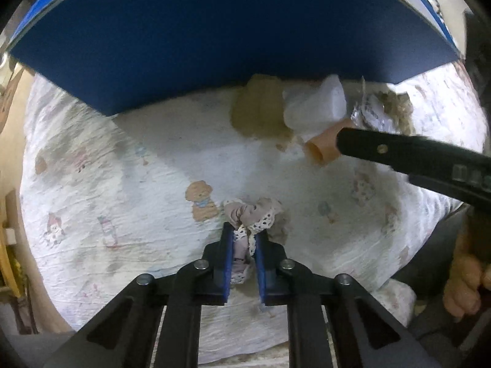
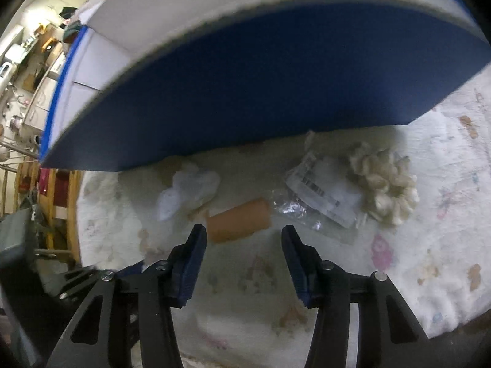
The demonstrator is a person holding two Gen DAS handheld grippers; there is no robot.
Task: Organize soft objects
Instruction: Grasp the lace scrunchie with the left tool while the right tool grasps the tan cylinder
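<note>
left gripper (image 1: 244,239) pinches a lace-trimmed beige fabric scrunchie (image 1: 251,214); right gripper (image 2: 244,239) spread wide before a tan foam cylinder (image 2: 239,220). around it — white crumpled cloth (image 2: 190,191), clear labelled plastic bag (image 2: 322,196), fluffy cream scrunchie (image 2: 383,184), tall blue-sided box (image 2: 260,76) behind. label text too blurred to read.

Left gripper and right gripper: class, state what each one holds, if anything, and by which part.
The left gripper pinches a lace-trimmed scrunchie by its near edge. The right gripper is open and holds nothing.
</note>
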